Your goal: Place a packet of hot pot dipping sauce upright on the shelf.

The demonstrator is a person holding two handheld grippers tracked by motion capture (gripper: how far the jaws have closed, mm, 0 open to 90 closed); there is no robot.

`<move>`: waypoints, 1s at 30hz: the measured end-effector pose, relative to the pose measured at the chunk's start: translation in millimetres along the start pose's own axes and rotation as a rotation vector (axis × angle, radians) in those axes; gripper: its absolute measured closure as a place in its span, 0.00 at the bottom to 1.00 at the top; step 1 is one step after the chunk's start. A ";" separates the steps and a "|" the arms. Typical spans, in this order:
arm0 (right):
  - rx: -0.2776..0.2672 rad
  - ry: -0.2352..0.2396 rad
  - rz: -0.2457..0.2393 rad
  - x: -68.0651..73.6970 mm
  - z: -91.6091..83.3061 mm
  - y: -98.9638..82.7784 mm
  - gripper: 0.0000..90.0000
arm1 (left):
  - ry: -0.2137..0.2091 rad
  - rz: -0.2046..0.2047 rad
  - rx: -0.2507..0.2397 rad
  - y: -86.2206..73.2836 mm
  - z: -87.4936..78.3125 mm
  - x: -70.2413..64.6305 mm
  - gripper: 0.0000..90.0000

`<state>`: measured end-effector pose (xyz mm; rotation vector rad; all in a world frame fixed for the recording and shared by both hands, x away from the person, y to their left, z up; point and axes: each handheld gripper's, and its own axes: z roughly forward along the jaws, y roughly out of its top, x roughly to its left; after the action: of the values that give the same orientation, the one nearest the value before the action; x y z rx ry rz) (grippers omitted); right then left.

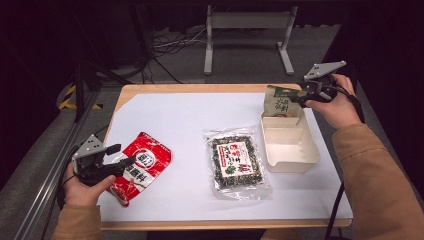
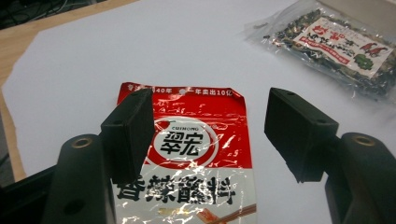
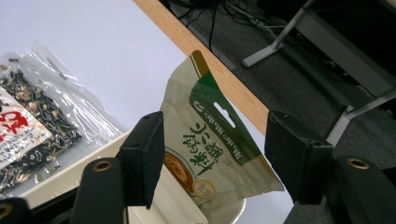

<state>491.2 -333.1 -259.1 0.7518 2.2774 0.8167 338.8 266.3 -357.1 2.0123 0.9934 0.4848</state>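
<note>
A red sauce packet lies flat at the front left of the white sheet. My left gripper stands open just over its near end; in the left gripper view the packet lies below and between the pads, untouched. At the right, a beige and green pouch stands upright in the far end of a white tray. My right gripper is open at the pouch's top. In the right gripper view the pouch stands between the spread pads, clear of the right pad.
A clear bag of dark dried food with a red and white label lies mid-table, left of the tray. The wooden table edge runs along the back. A metal stand and cables lie on the floor beyond.
</note>
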 end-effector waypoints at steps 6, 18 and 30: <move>-0.078 0.009 0.043 12.1 -21.5 -1.7 0.41 | -0.016 0.016 0.015 5.0 5.4 0.5 0.38; -0.186 0.114 0.087 60.0 -48.6 -7.5 0.41 | 0.007 0.049 -0.007 7.7 16.2 -4.1 0.46; -0.255 0.164 0.086 93.5 -59.6 -20.8 0.42 | 0.006 -0.006 -0.002 1.1 13.5 -1.1 0.24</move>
<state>382.2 -305.3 -267.6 0.6902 2.2352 1.2221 347.2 258.2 -364.1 2.0070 1.0017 0.4881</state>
